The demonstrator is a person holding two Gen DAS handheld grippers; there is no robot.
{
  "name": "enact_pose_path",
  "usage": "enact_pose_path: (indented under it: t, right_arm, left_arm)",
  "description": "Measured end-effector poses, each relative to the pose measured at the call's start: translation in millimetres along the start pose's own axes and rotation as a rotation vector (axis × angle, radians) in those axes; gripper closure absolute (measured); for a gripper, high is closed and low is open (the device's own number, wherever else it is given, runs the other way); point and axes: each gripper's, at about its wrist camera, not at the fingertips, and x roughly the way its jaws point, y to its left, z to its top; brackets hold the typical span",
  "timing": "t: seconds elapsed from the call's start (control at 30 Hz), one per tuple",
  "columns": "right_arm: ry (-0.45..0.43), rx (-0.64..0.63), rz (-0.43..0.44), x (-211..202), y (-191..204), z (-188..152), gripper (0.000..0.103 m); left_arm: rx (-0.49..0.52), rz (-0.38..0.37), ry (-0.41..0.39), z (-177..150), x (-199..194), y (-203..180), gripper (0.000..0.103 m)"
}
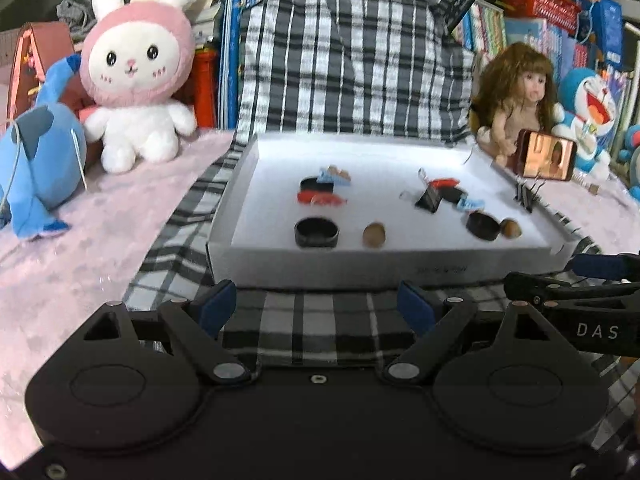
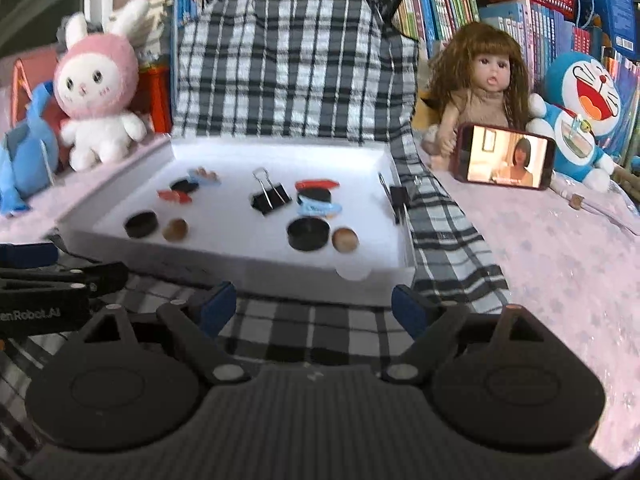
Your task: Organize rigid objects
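hovering short of the white tray, the left hand-held gripper and right hand-held gripper both stood wide open, nothing between the pads. caps, nuts and a binder clip lay in two loose groups inside the tray on plaid cloth, likely laid out for sorting.

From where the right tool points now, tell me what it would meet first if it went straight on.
Probably the near wall of the white tray, just ahead of the open right tool across bare checked cloth. If it cleared the rim, the black round cap looks next; depth is hard to judge.
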Motion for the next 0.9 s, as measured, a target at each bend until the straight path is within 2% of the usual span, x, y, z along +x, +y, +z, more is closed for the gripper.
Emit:
enact_pose_path:
  t: [0.2, 0.27, 0.4, 0.53, 0.9]
  right_arm:
    - [0.05, 0.009, -0.015, 15.0, -2.2, -8.0, 0.006]
    - [0.054, 0.017, -0.014, 16.1, -3.2, -8.2, 0.0]
    - [0.066, 0.014, -0.011, 18.0, -2.1, -8.4, 0.0]
    - [0.07, 0.022, -0.005, 18.6, -3.3, -8.2, 0.0]
    - [0.072, 0.026, -0.003, 18.9, -4.1, -8.3, 0.0]
  left_arm:
    - [-0.021, 0.03, 0.045, -4.7, 13.4, 4.5, 0.014]
    - [-0.019, 0.028, 0.046, -5.1, 14.1, 4.2, 0.012]
    - [-0.006, 0.051, 0.065, -4.8, 17.5, 1.8, 0.004]
    - [-0.005, 0.058, 0.073, -4.8, 19.2, 1.4, 0.001]
    - [-0.007, 0.057, 0.075, -4.7, 19.7, 1.7, 0.0]
